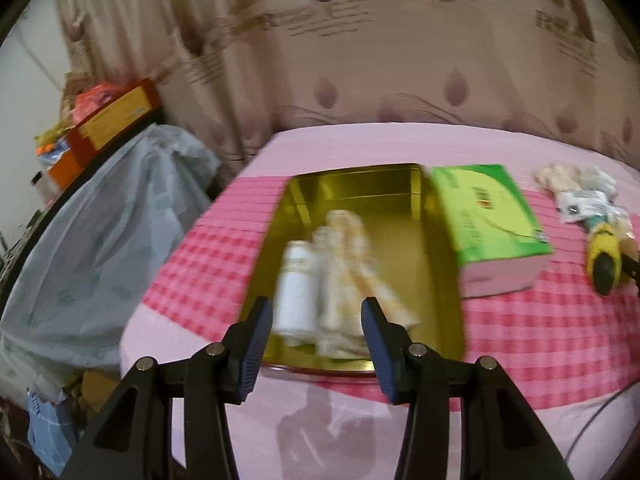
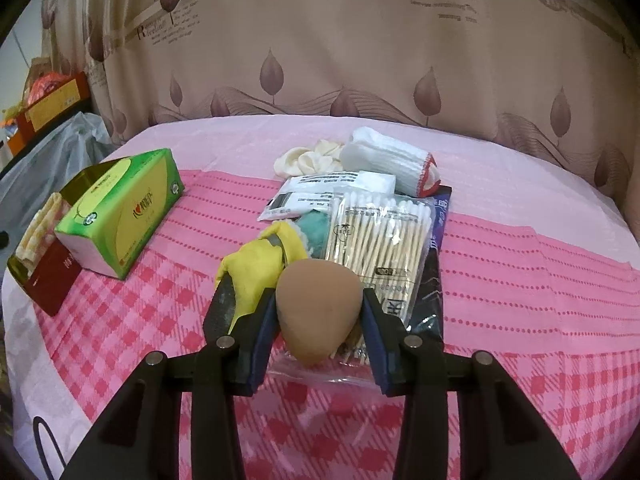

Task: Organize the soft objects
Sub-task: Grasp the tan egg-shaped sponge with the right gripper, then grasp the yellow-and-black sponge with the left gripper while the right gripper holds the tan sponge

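In the left wrist view a gold tin box point(image 1: 440, 280) lies open on the pink checked cloth, holding a white roll point(image 1: 294, 292) and a striped cloth bundle point(image 1: 352, 276). My left gripper point(image 1: 316, 330) is open and empty just above the tin's near end. In the right wrist view my right gripper point(image 2: 318, 322) is shut on a tan egg-shaped sponge point(image 2: 316, 312), over a pile: cotton swab pack point(image 2: 380, 236), yellow plush toy point(image 2: 260, 268), white packet point(image 2: 320, 192), white gauze roll point(image 2: 392, 164), cream scrunchie point(image 2: 308, 158).
A green tissue box point(image 1: 488, 220) stands right of the tin and also shows in the right wrist view point(image 2: 124, 216). A grey plastic-covered heap point(image 1: 100, 248) and cluttered boxes point(image 1: 108, 120) lie off the bed's left edge. A leaf-print curtain point(image 2: 320, 40) hangs behind.
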The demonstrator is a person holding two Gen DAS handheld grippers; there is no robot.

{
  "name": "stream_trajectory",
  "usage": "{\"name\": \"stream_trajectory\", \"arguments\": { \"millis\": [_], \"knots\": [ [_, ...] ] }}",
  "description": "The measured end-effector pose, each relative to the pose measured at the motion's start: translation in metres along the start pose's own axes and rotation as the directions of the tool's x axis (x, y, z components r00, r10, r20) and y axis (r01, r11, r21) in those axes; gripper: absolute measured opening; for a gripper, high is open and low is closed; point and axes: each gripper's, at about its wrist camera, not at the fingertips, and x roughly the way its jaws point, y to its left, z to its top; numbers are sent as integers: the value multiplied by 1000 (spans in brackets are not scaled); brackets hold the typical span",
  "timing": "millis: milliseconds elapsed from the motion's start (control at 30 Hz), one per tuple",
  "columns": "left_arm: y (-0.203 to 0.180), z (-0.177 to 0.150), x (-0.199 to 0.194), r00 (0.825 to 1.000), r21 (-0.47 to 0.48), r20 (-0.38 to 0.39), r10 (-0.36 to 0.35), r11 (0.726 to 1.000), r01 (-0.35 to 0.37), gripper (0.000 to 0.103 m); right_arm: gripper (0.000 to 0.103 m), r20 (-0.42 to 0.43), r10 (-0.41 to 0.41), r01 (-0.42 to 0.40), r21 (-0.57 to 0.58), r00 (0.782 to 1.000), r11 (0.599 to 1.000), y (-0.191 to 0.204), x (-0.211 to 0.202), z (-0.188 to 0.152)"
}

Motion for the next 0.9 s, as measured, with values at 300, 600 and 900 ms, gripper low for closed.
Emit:
{"name": "stream_trajectory", "arguments": {
  "millis": [300,600,900],
  "knots": [
    [-94,9,-14,984,144,4,-178,974,176,47,38,43,-21,20,31,999,999,-19,-34,-1],
    [-191,25,-18,915,267,-44,-402,878,398,53,38,-7,-143,142,126,990,982,-78,-45,-23],
    [-262,35,3,881,340,-138,-453,814,472,54,38,-50,-142,150,226,989,962,-107,-30,-37]
  ]
}}
